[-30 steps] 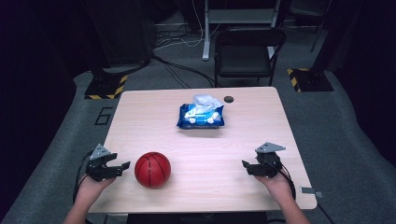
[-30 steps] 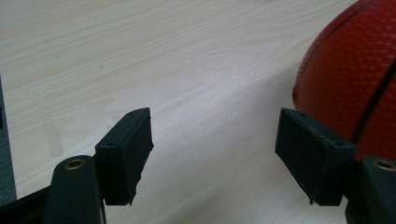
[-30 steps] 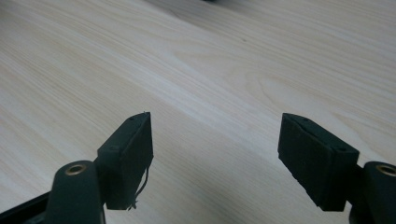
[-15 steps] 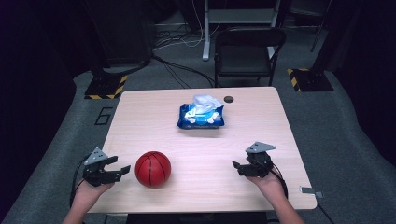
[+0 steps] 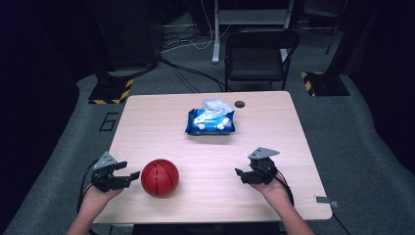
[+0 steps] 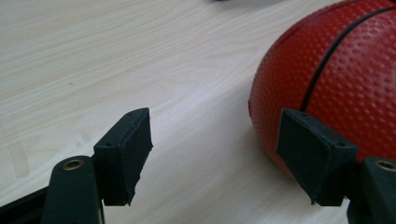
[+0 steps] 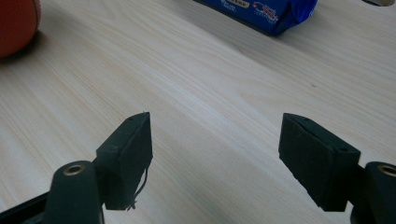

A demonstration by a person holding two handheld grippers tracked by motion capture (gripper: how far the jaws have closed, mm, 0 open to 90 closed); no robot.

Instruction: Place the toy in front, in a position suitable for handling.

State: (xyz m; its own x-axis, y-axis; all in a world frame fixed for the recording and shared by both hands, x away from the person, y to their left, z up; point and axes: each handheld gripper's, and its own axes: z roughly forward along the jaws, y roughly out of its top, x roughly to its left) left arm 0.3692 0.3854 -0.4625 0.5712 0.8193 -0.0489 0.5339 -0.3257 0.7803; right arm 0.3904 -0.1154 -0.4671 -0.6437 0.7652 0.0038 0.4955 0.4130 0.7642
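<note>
1. Left gripper (image 5: 128,176): near-left edge of the table (image 5: 205,147), held in the person's left hand (image 5: 95,196). Jaws spread wide, nothing between them, pointing right toward the ball.
2. Left gripper view: own gripper (image 6: 215,149) low over the wood; the right-side jaw sits just in front of the ball's lower flank. Can't tell whether it touches. The other jaw is over bare tabletop.
3. Red basketball (image 5: 159,177): pebbled, black seams, resting on the table near the front edge, just right of the left gripper. In the left gripper view it (image 6: 341,79) takes up the right side.
4. Right gripper (image 5: 241,175): near-right part of the table, in the person's right hand (image 5: 274,188), grey plate on top. Jaws wide apart, empty, aimed left across the table. Well apart from the ball.
5. Right gripper view: own gripper (image 7: 215,149) over bare wood; ball (image 7: 16,23) at top-left corner, blue pack (image 7: 261,11) at the top edge.
6. Blue wipes pack (image 5: 210,121): lying flat mid-table toward the far side, with a white sheet bunched up at its far end.
7. Small dark round spot (image 5: 239,104) on the tabletop just beyond the pack, to its right.
8. Black chair (image 5: 259,54) on the floor past the far edge.
</note>
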